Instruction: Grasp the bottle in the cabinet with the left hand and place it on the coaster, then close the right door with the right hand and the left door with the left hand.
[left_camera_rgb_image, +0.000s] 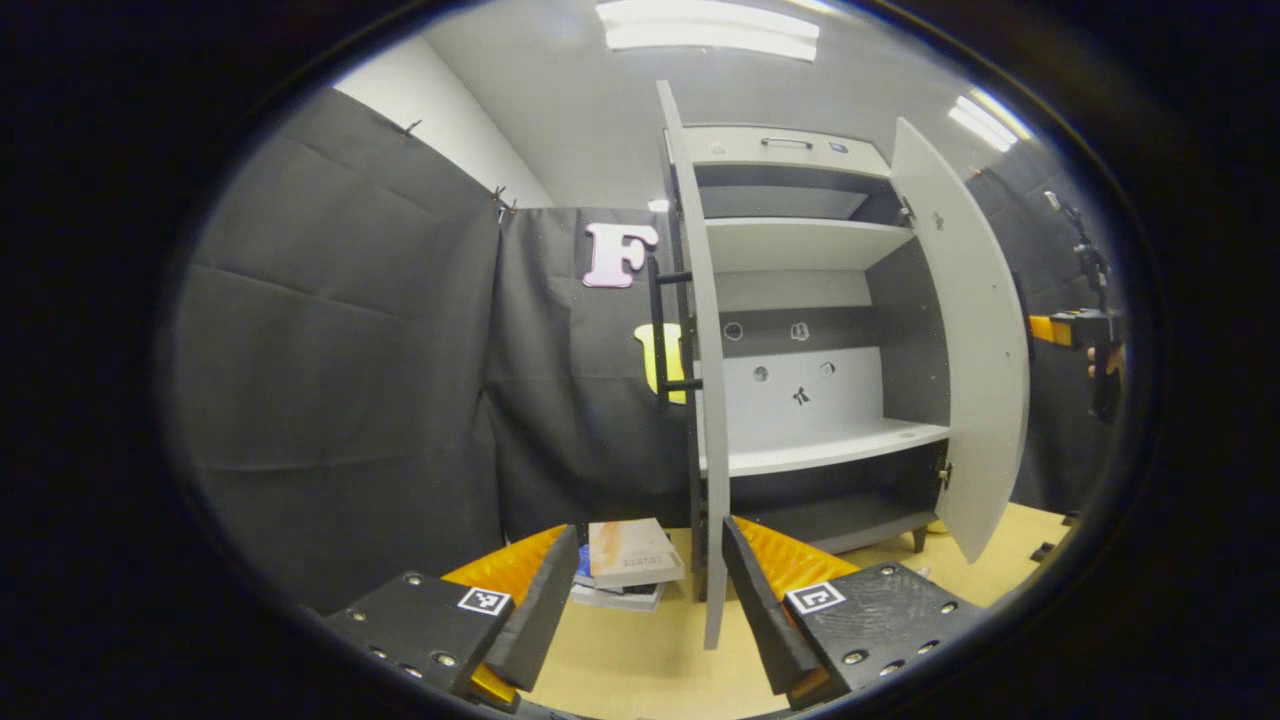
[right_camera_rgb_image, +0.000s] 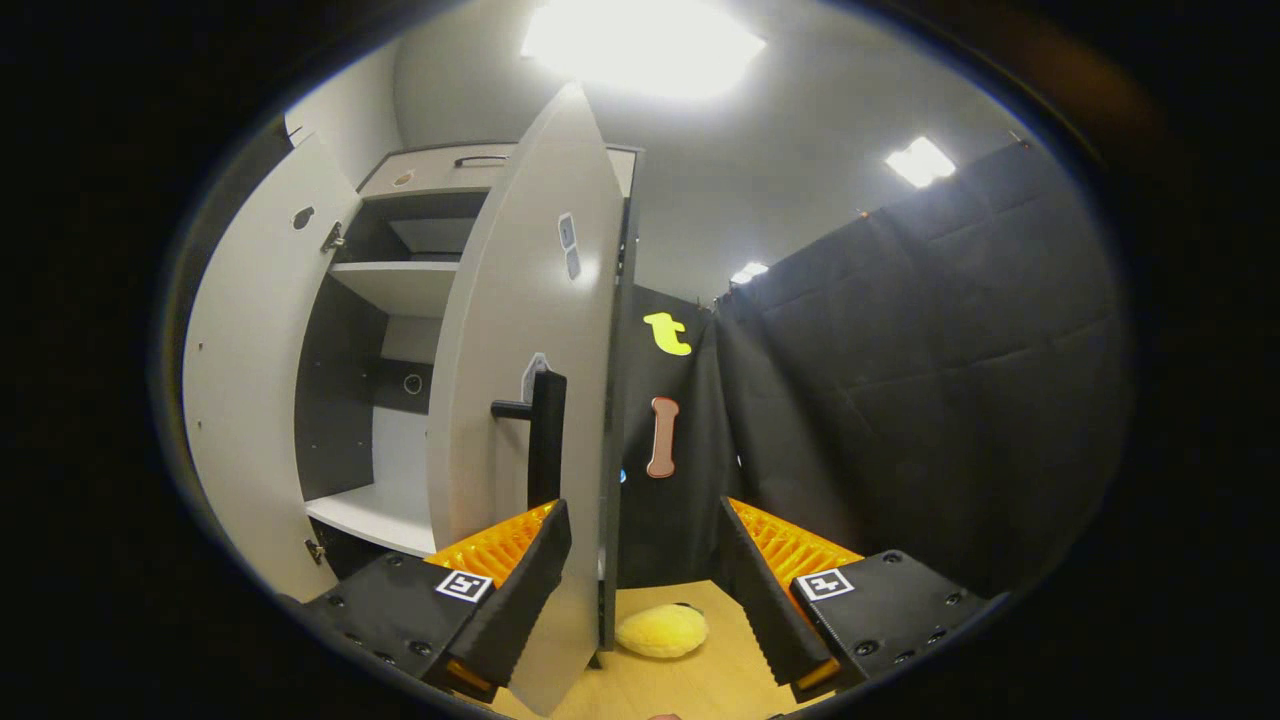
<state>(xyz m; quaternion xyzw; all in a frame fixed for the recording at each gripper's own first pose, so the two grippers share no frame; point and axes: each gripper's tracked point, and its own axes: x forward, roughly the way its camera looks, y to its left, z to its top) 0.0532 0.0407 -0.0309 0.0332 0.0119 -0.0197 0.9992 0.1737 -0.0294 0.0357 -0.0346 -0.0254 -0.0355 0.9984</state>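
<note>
The grey cabinet (left_camera_rgb_image: 800, 245) stands on the wooden table with both doors swung open. In the left gripper view its left door (left_camera_rgb_image: 703, 400) is edge-on, with a black bar handle (left_camera_rgb_image: 658, 335) on the outer side. My left gripper (left_camera_rgb_image: 650, 530) is open, and the door's lower edge sits between its fingers, close to the right one. The right door (right_camera_rgb_image: 530, 330) with its black handle (right_camera_rgb_image: 546, 430) fills the middle of the right gripper view. My right gripper (right_camera_rgb_image: 642, 508) is open, and that door's edge stands just inside its left finger. The right gripper (left_camera_rgb_image: 1088, 335) also appears far right, held by a hand.
A stack of books (left_camera_rgb_image: 628, 562) lies on the table (left_camera_rgb_image: 640, 670) left of the cabinet. A yellow rounded object (right_camera_rgb_image: 660, 630) rests on the table (right_camera_rgb_image: 700, 680) by the right door's foot. Black cloth walls close in on both sides.
</note>
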